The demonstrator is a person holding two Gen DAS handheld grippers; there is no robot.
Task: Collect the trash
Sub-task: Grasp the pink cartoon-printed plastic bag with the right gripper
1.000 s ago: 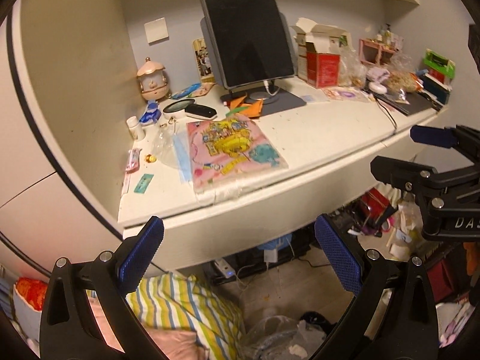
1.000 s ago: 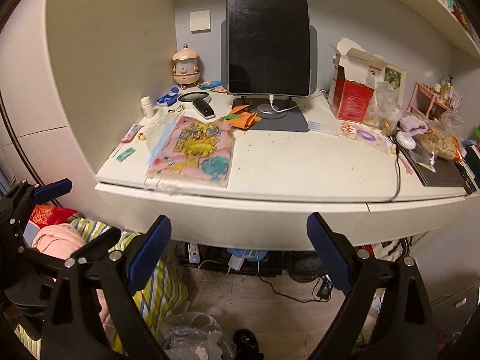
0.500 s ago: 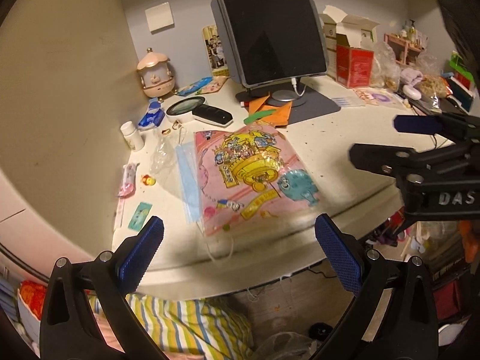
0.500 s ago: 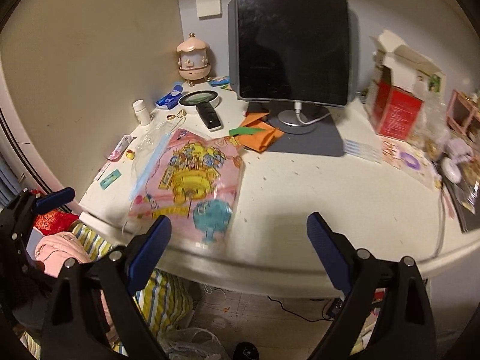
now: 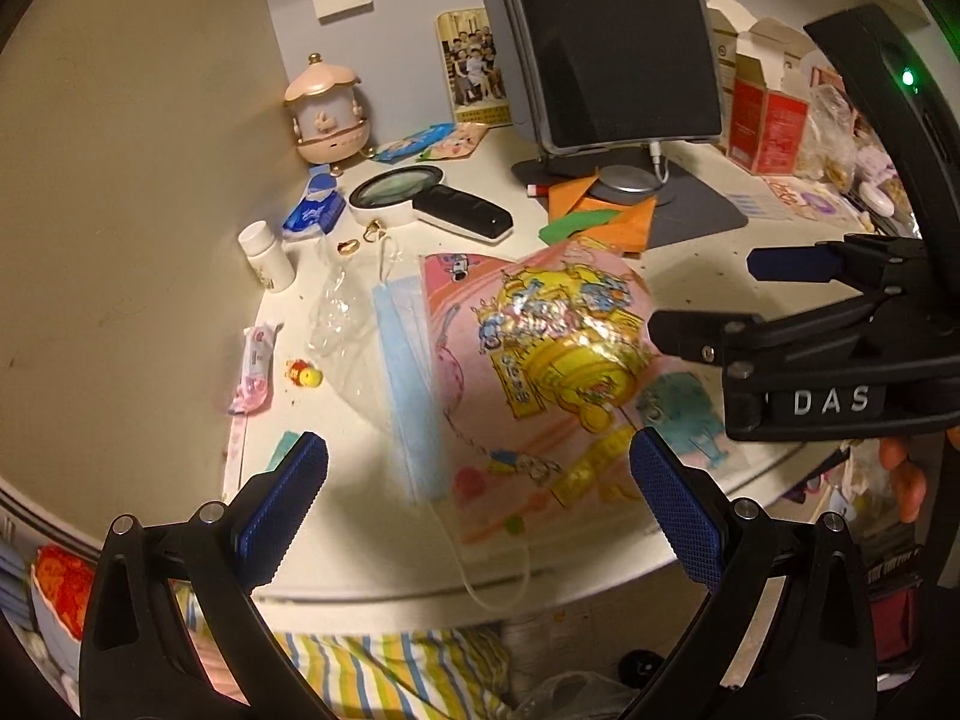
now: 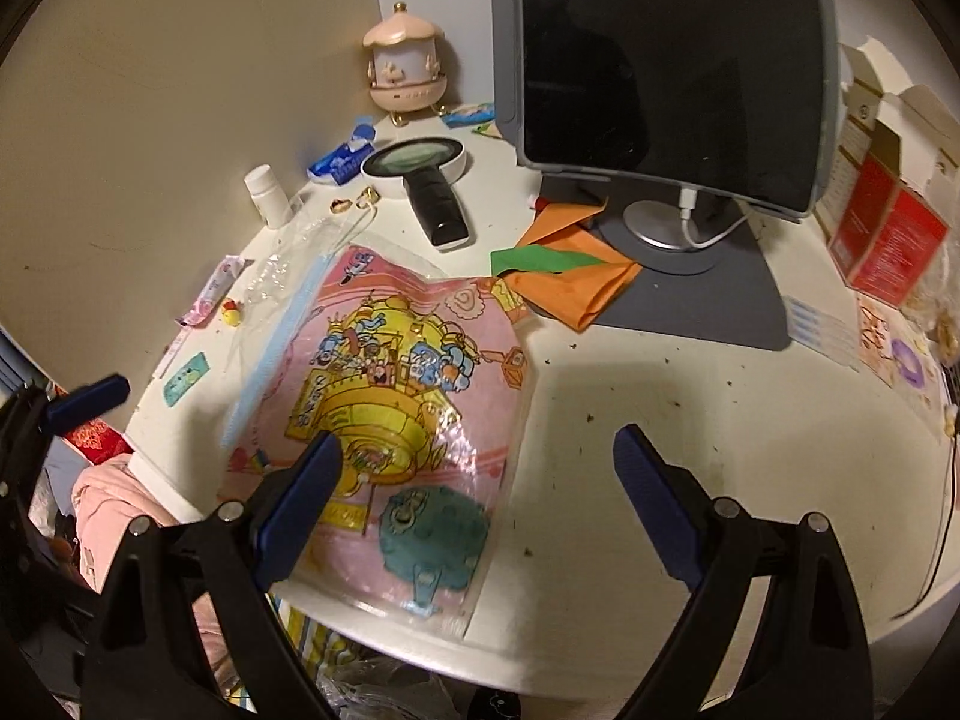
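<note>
From the left, the left gripper (image 5: 474, 480) hangs over the near desk (image 6: 690, 420) edge, fingers wide apart, empty. The blue face mask (image 5: 408, 384), likely trash, lies under it, long axis running near to far, one ear loop dangling past the edge; a careless pinch could drag it off onto the floor. Touching it on the right, the glossy cartoon bag (image 6: 396, 420) may slip. The right gripper (image 6: 474, 474) gapes too.

Warm, dim indoor light. Glare glints on the pink bag (image 5: 558, 348). Fisheye bends the edges; the corners go black.
</note>
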